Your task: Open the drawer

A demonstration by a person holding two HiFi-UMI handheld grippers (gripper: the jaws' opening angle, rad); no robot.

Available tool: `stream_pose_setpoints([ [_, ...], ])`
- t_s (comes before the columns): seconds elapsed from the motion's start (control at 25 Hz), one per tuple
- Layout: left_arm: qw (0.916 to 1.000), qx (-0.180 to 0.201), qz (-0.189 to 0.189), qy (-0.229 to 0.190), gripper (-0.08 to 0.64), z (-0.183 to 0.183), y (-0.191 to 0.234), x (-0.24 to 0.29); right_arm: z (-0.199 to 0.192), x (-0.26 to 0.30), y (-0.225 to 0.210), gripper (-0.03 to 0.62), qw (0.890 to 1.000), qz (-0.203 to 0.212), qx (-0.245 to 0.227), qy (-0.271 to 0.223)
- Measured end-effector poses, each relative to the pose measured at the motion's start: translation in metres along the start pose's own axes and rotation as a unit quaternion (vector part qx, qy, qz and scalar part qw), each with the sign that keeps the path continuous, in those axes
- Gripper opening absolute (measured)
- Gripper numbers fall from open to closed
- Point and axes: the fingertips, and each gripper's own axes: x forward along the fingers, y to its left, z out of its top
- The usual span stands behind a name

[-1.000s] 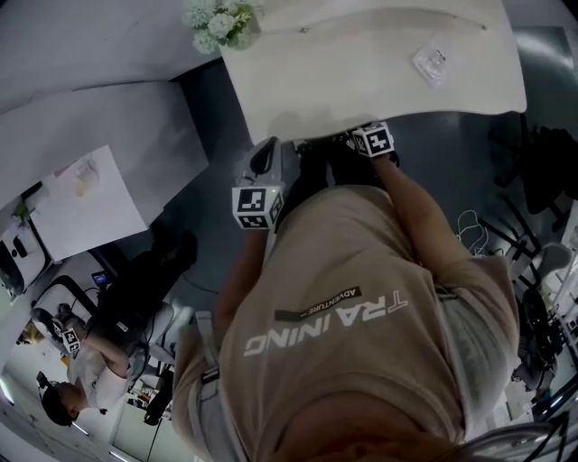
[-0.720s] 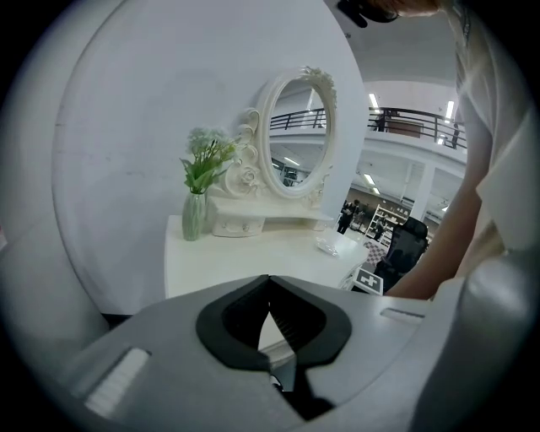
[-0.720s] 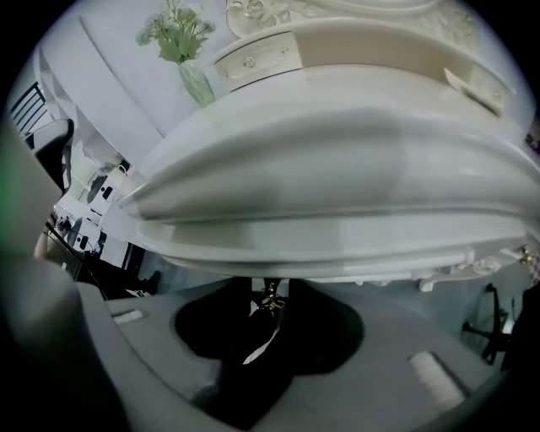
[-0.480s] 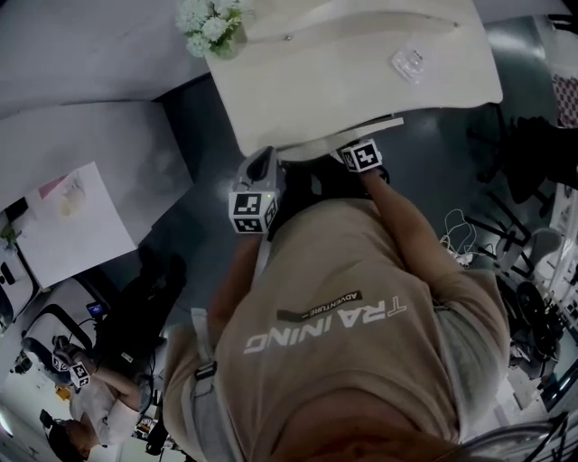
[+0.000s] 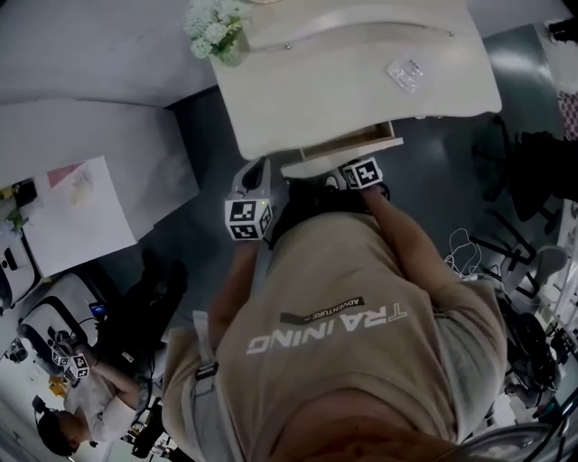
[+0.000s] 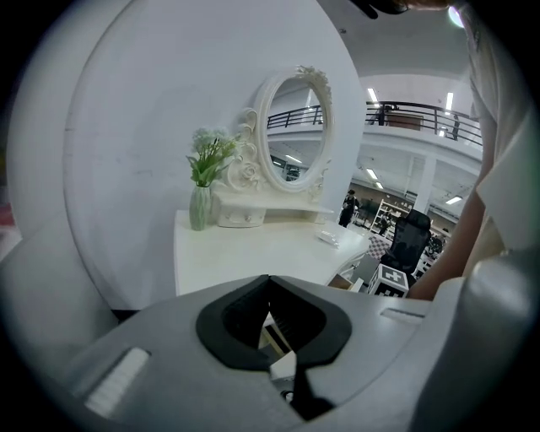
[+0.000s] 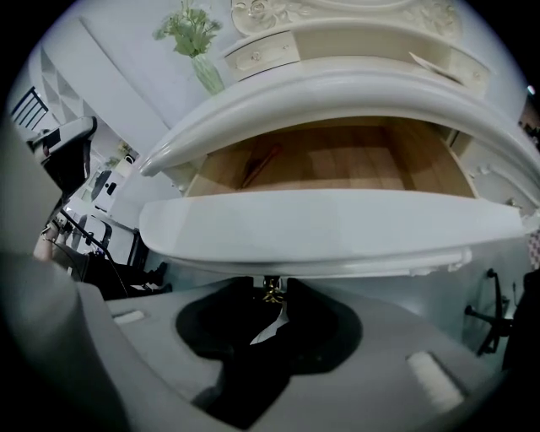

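Note:
The white vanity table has its wide drawer pulled partly out, and the wooden inside shows. My right gripper sits under the middle of the white drawer front. It holds the small brass knob, and its jaws are closing on it. In the head view its marker cube is just below the drawer front. My left gripper hangs off the table's left front corner, touching nothing. Its fingertips meet with nothing between them.
A vase of white flowers stands at the table's back left, and a small clear packet lies toward the right. An oval mirror stands at the back. A white curved wall rises left of the table. Chairs and cables crowd the right.
The drawer has slid out from under the tabletop toward the person, and the right gripper came back with it. The left gripper drifted slightly.

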Motion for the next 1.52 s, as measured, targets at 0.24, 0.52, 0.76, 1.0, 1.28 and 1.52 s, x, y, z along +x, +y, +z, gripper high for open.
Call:
stream_pose_setpoints([
  [0.24, 0.9997, 0.015, 0.017, 0.014, -0.002, -0.008, -0.052, -0.016, -0.024, -0.001, 0.005, 0.130, 0.999, 0.021, -0.010, -0.025],
  [0.52, 0.9983, 0.020, 0.054, 0.009, -0.002, -0.016, -0.109, -0.045, -0.057, -0.010, -0.003, 0.130, 0.997, 0.049, -0.032, -0.054],
  [0.76, 0.9960, -0.016, 0.087, 0.007, -0.002, -0.042, -0.131, -0.069, -0.095, -0.015, -0.005, 0.129, 0.996, 0.056, -0.060, -0.023],
  [1.0, 0.9953, -0.036, 0.089, 0.014, -0.002, -0.063, -0.136, -0.084, -0.102, -0.014, 0.002, 0.127, 0.995, 0.056, -0.071, -0.032],
  [1.28, 0.9972, -0.028, 0.067, -0.016, -0.002, -0.062, -0.138, -0.104, -0.123, -0.015, 0.005, 0.127, 0.997, 0.036, -0.065, -0.024],
  [1.52, 0.9964, -0.055, 0.064, -0.011, -0.002, -0.098, -0.121, -0.147, -0.135, -0.018, 0.016, 0.127, 0.999, 0.003, -0.049, -0.015],
])
